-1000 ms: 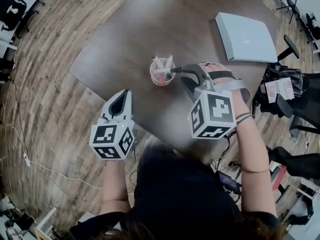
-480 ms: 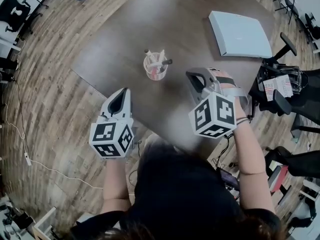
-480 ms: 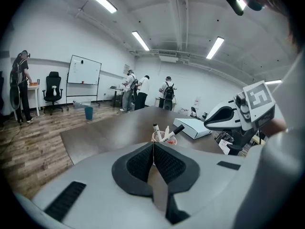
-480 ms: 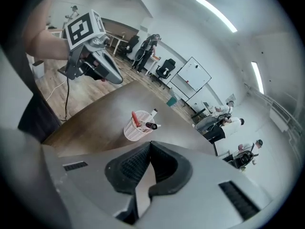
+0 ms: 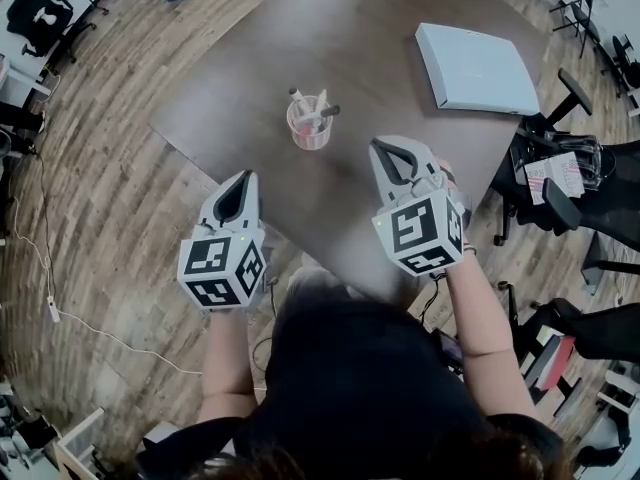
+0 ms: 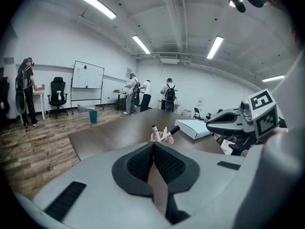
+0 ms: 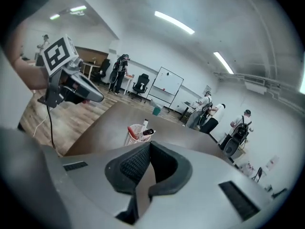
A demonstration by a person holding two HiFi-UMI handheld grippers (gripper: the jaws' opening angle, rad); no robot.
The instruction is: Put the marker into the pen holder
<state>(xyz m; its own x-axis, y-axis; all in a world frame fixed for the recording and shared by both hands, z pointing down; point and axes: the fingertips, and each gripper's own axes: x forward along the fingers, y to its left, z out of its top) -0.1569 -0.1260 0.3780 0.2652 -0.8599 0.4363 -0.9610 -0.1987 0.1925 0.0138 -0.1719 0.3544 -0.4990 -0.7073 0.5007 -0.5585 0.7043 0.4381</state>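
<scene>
Leaning in pen holder [image 5: 305, 139], marker [image 5: 322, 115] axis tilted, blk cap [image 5: 334, 110] up-right.

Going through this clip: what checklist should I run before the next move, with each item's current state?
1. Marker inside the pen holder: ok, it leans on the rim with its dark end up.
2. Pen holder upright on the table: ok.
3. Right tool empty, jaws together: ok.
4. Left tool empty, jaws together: ok.
5. Both tools apart from the pen holder: ok.
6. Marker seated to the bottom: cannot tell.
</scene>
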